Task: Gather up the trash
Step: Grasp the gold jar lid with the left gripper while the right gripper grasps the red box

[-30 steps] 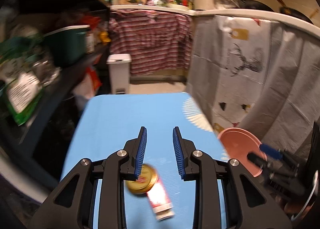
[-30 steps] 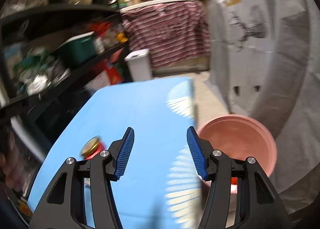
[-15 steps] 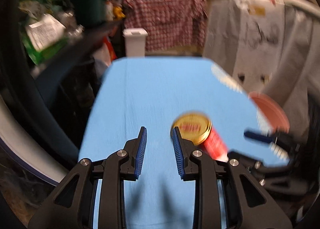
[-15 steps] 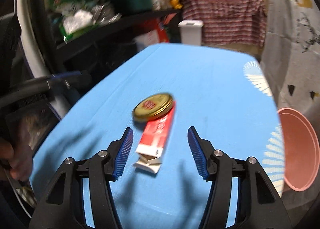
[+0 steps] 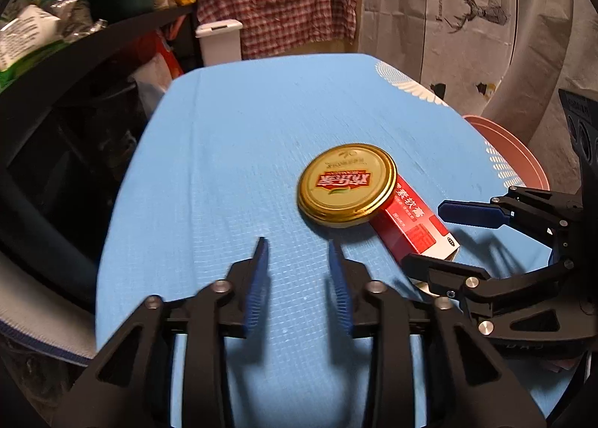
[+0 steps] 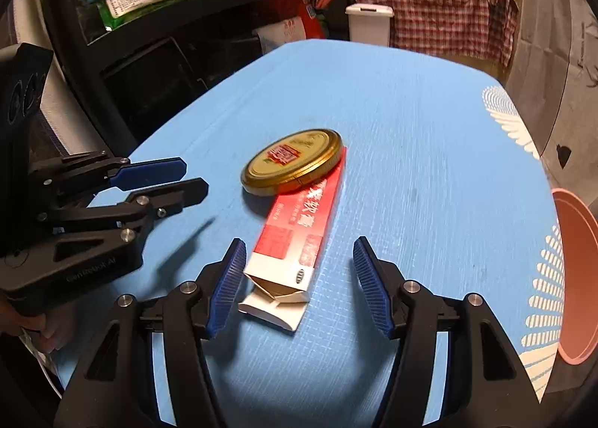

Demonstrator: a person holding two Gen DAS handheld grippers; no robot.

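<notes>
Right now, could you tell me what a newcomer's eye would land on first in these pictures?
First the gold jar lid, mid-table on the bright blue tablecloth, its edge propped on a red and white carton whose open flap end lies between the open jaws of the right gripper, untouched. The left gripper hovers just short of the lid, its jaws opening on nothing. A pink basin sits off the table's right edge.

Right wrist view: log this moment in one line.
right gripper: open, straddling red-and-white cardboard box | left gripper: opening, nothing between | gold metal jar lid: resting on box
</notes>
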